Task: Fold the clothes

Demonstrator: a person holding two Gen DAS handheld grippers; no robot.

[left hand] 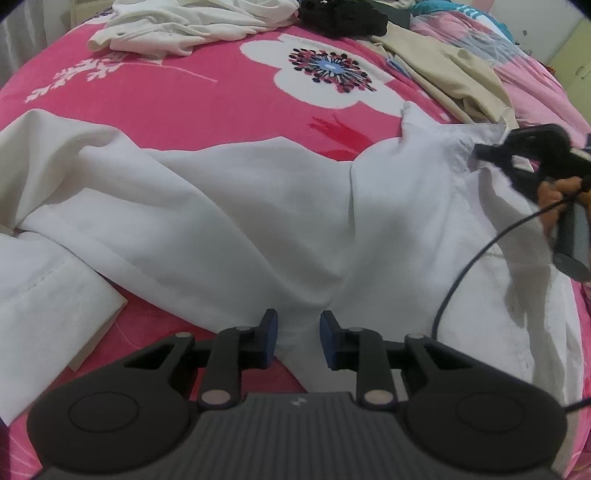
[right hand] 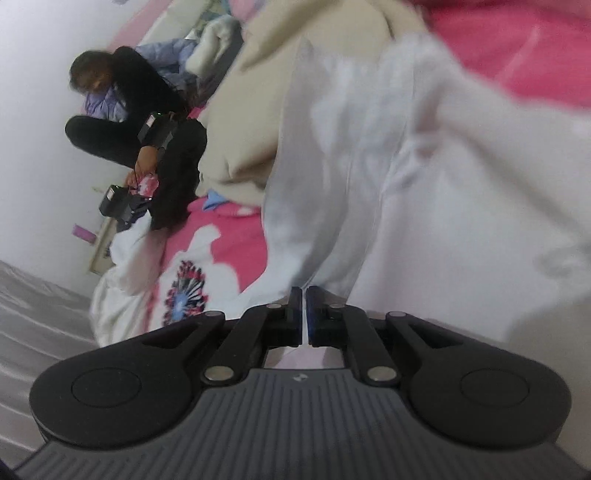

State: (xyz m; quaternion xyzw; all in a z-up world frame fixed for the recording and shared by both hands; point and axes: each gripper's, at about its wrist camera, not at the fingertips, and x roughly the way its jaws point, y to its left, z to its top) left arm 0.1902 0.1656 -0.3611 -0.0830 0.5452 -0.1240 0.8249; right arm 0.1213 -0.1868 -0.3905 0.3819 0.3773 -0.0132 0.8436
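So the white garment (left hand: 258, 206) is spread out, still rumpled, across the pink bedspread (left hand: 166, 92), with one corner lying loose at the near left. It looks like a shirt or trousers, hard to call.

The right gripper (right hand: 303, 314) is clamped nearly shut, and a thin edge of the white cloth is pinched between its pads. In the left view that same gripper (left hand: 480, 153) is seen at the far right edge of the garment, gripping cloth there. The right view is smeared, so not much more can be read from it.

The left gripper (left hand: 298, 339) is held partly open just over the near edge of the garment. White cloth sits in the gap, but the pads aren't pressed on it, so nothing is grasped there yet.

Step in hand is probably the first fold: one edge is picked up, the other not yet secured. Next, the near edge would need to be pinched by the left, then both edges carried across together with the cloth kept taut, otherwise the wrinkles get folded in.

More clothes (left hand: 177, 33) are piled at the far side, apparently waiting.
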